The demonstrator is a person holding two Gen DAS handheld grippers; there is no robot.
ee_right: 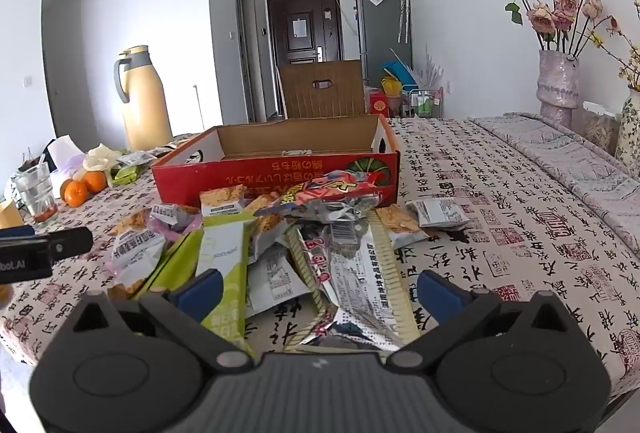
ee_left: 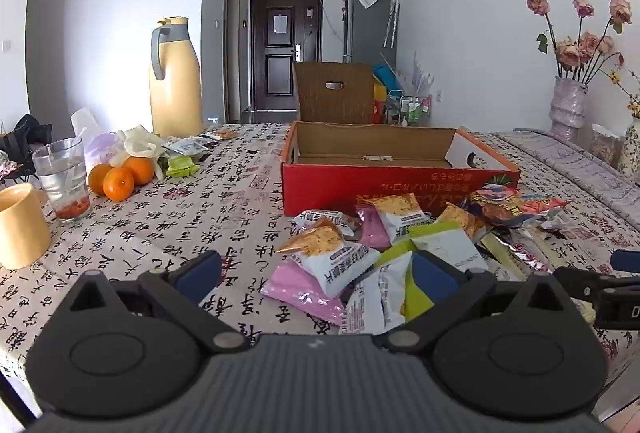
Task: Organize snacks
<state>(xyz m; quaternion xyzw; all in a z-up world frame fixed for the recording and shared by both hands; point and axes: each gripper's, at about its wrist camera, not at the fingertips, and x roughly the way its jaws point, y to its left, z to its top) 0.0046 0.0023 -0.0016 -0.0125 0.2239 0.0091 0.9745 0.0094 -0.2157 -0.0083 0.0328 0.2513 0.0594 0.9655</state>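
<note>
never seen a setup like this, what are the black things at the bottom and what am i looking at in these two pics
The black shapes are two hand-held grippers, each carried by a person, with a wide-angle camera looking forward along its two blue-padded fingers. One picture is from the left gripper, the other from the right gripper; each catches the other's tip at its edge. Both stand open and hold nothing.

Ahead, on a tablecloth printed with calligraphy, lies a heap of snack packets. Behind it sits an open red cardboard box, which looks empty as far as its inside shows. Off to the left are oranges, a glass, a yellow mug and a tall yellow jug. A vase of flowers stands on the right.
</note>
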